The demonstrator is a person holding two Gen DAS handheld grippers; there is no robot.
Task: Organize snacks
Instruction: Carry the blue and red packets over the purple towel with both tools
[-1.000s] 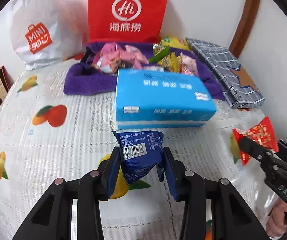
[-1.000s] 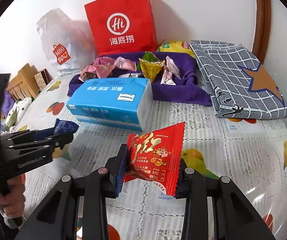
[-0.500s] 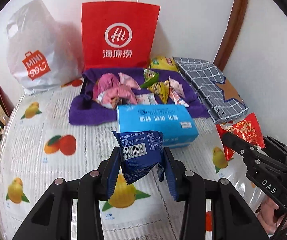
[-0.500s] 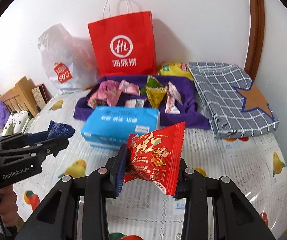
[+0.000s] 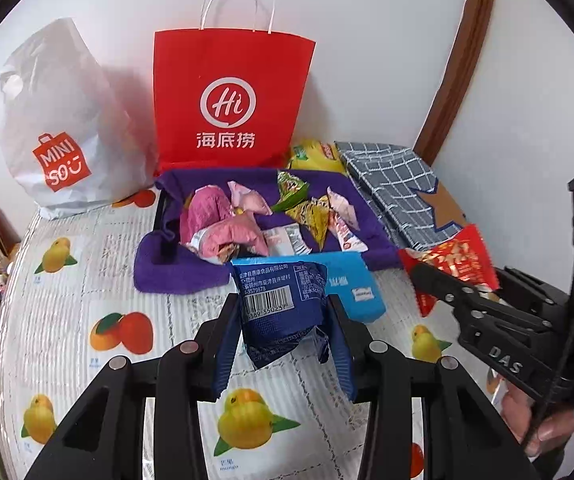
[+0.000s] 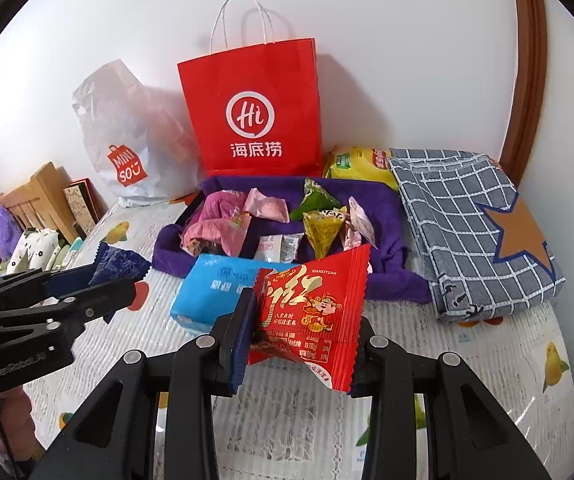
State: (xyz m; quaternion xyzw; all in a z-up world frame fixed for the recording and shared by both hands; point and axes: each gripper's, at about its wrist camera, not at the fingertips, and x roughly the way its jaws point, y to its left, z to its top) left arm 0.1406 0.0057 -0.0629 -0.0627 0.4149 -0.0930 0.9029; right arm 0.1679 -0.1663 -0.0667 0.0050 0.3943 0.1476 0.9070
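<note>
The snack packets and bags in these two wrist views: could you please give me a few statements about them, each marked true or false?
1. The left gripper is shut on a dark blue packet. True.
2. The right gripper is open and carries nothing. False: it is shut on a red packet.
3. The red paper bag stands upright against the wall. True.
4. The loose snacks lie on a green cloth. False: they lie on a purple cloth.
5. The blue tissue pack sits inside the red paper bag. False: it lies on the tablecloth, in front of the purple cloth.

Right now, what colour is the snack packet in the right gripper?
Red snack packet with gold lettering, clearest in the right wrist view.
</note>
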